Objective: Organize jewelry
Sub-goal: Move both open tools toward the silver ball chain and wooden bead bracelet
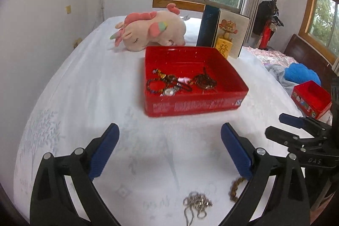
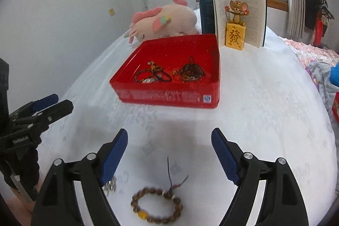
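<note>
A red box [image 1: 197,107] [image 2: 167,95] stands on the white bed and holds several bracelets and a watch [image 1: 169,86] [image 2: 152,75] and a dark beaded coil [image 1: 204,81] [image 2: 190,72]. My left gripper [image 1: 169,130] is open and empty; a silver chain [image 1: 197,201] lies on the sheet below its fingers, and a brown bead bracelet [image 1: 235,189] shows beside its right finger. My right gripper [image 2: 169,137] is open and empty above the brown bead bracelet [image 2: 156,205] with a yellow bead. The silver chain [image 2: 111,185] peeks from behind its left finger.
A pink plush unicorn [image 1: 152,30] [image 2: 163,21], an open book [image 2: 239,14] and a mouse figurine on a yellow block [image 2: 235,35] stand behind the box. A small red box [image 1: 311,99] and blue cloth [image 1: 300,73] lie at the right.
</note>
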`<action>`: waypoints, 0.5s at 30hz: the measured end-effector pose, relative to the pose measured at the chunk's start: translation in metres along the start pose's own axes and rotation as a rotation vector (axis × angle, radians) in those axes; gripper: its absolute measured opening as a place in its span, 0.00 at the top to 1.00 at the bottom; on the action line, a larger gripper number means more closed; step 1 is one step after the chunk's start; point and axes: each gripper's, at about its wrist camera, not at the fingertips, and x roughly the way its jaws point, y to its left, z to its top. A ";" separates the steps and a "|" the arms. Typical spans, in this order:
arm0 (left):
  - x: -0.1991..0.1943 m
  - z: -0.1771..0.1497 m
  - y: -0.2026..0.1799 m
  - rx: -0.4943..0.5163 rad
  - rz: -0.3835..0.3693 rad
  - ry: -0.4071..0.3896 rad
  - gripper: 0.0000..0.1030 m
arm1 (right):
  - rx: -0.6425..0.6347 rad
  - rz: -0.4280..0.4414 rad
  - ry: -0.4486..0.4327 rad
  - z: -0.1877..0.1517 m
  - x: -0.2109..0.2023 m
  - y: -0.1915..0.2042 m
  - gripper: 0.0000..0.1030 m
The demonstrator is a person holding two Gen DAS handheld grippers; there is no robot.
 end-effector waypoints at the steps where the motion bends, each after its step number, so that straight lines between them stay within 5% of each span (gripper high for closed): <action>1: -0.001 -0.004 0.002 -0.005 0.000 0.005 0.07 | -0.003 -0.001 -0.001 -0.003 -0.002 0.000 0.21; 15: 0.008 -0.071 0.012 -0.013 0.015 0.151 0.07 | -0.015 0.006 0.044 -0.049 -0.018 0.002 0.22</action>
